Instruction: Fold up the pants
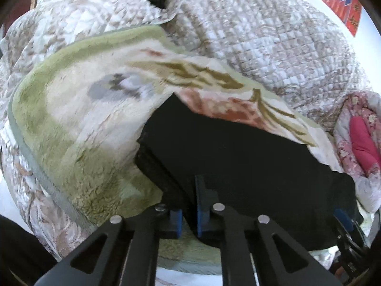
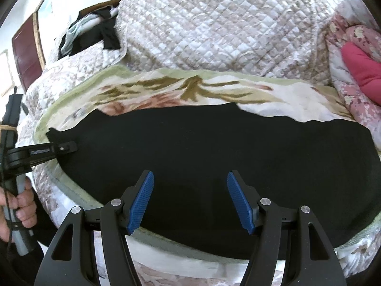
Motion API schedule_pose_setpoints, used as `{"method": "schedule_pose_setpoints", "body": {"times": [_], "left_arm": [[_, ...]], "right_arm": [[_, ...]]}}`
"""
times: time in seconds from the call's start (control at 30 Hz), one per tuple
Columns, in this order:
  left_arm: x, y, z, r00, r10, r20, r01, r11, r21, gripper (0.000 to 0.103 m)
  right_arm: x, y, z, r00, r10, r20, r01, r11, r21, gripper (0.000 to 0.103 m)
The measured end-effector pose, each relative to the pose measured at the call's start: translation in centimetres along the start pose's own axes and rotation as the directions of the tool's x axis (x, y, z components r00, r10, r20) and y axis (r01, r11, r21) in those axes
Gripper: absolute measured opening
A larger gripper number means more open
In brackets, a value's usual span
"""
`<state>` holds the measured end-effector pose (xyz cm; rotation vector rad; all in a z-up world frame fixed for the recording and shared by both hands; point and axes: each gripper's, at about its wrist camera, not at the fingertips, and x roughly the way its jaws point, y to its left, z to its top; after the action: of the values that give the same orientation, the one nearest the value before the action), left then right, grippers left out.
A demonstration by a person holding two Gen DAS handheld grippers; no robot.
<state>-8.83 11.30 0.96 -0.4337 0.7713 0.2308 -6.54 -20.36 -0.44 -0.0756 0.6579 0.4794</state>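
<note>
Left wrist view: the left gripper (image 1: 189,205) is clenched on the near left edge of the pants (image 1: 238,157), with black cloth pinched between its blue pads (image 1: 199,202). The pants lie as a black sheet running right from the grip, over a fleece blanket (image 1: 78,124) with a green border and a leaf print. The blanket rests on a quilt (image 1: 262,35) that covers the bed. At far right sits a pink floral bundle (image 1: 362,138). The tip of the right gripper (image 1: 345,221) shows at the near right edge of the pants.

Right wrist view: the right gripper (image 2: 190,200) is released, its pads (image 2: 140,202) wide apart above the near middle of the pants (image 2: 214,143), nothing pressed between them. The pants spread flat across the blanket (image 2: 178,88), left to right. At the left end, the left gripper (image 2: 71,146) bites the pants' edge; a hand (image 2: 22,202) grips its handle at near left. A heap of dark clothes (image 2: 95,35) lies at far left on the quilt (image 2: 226,28). The pink bundle (image 2: 357,59) is at far right.
</note>
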Motion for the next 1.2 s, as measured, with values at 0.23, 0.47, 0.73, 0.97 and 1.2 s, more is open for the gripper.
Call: {"method": "schedule_pose_setpoints", "body": {"times": [0.23, 0.47, 0.73, 0.97, 1.2], "left_arm": [[-2.6, -6.2, 2.3, 0.989, -0.140, 0.052, 0.129, 0.976, 0.176, 0.007], [-1.2, -16.4, 1.5, 0.951, -0.303, -0.063, 0.301, 0.853, 0.426, 0.007], [2.9, -21.9, -5.4, 0.895, -0.317, -0.315, 0.443, 0.717, 0.538, 0.008], [0.9, -21.0, -5.3, 0.837, -0.429, -0.339, 0.547, 0.676, 0.494, 0.034], [-0.9, -16.8, -1.7, 0.878, -0.436, -0.195, 0.476, 0.759, 0.444, 0.045]], "right_arm": [[-1.2, -3.9, 0.1, 0.999, -0.050, 0.014, 0.048, 0.989, 0.141, 0.064], [-3.6, -7.9, 0.0, 0.987, -0.152, 0.058, 0.131, 0.953, 0.274, 0.064], [-4.6, -11.4, -0.9, 0.982, -0.186, 0.036, 0.157, 0.904, 0.397, 0.064], [-4.5, -11.4, -0.6, 0.983, -0.176, 0.050, 0.141, 0.904, 0.404, 0.064], [-3.3, -10.3, -0.6, 0.999, -0.015, 0.038, -0.001, 0.917, 0.399, 0.064]]}}
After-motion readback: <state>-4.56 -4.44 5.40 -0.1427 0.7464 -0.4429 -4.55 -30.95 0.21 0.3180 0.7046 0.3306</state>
